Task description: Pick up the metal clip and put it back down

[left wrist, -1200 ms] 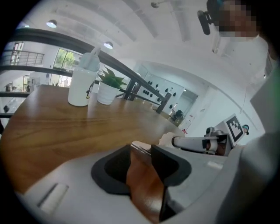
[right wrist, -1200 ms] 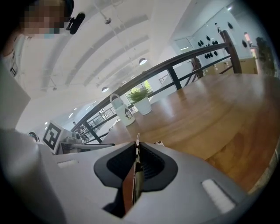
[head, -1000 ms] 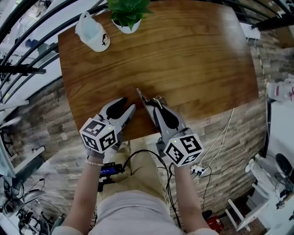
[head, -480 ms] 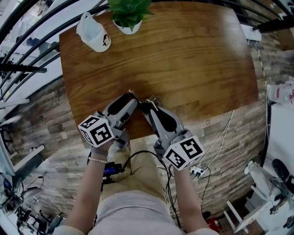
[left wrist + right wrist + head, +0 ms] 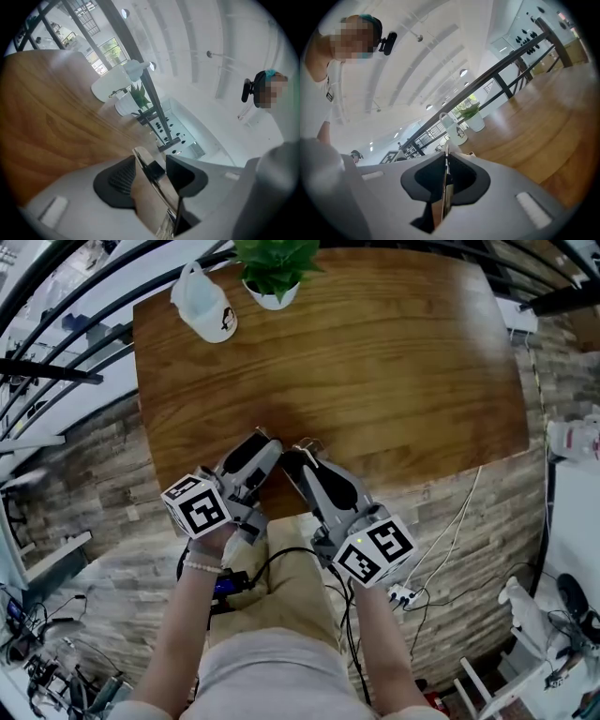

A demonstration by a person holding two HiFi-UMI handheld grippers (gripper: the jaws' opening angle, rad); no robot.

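Clip work, both hands on it: the metal clip (image 5: pixel 149 197) sits between my 2 grippers, over the near edge of the wooden table (image 5: pixel 394 362), and both have hold of it. My right gripper (image 5: pixel 293 456) has its jaws drawn narrow on the clip. In the right gripper view I see it edge-on, a thin bright strip (image 5: pixel 446 192) standing upright in the slot, with a dark pad close against each side. My left gripper (image 5: pixel 270 441) comes in from the other side, its tips just beside the right one's, and its jaws are also narrow around the clip. In the left gripper view the flat shiny plate leans across the gap and lies against the ribbed pad (image 5: pixel 117 180), while the clip's black part meets the other pad (image 5: pixel 185 171). From my head I see little of the clip itself, only a small bit of metal past the right gripper's tips. The 2 marker cubes (image 5: pixel 197 507) (image 5: pixel 375 547) sit toward me, off the table's edge. At the far edge of the table stand a potted plant (image 5: pixel 274 268) and, just beside it, a white container with a handle (image 5: pixel 206 306), both well apart from the clip.
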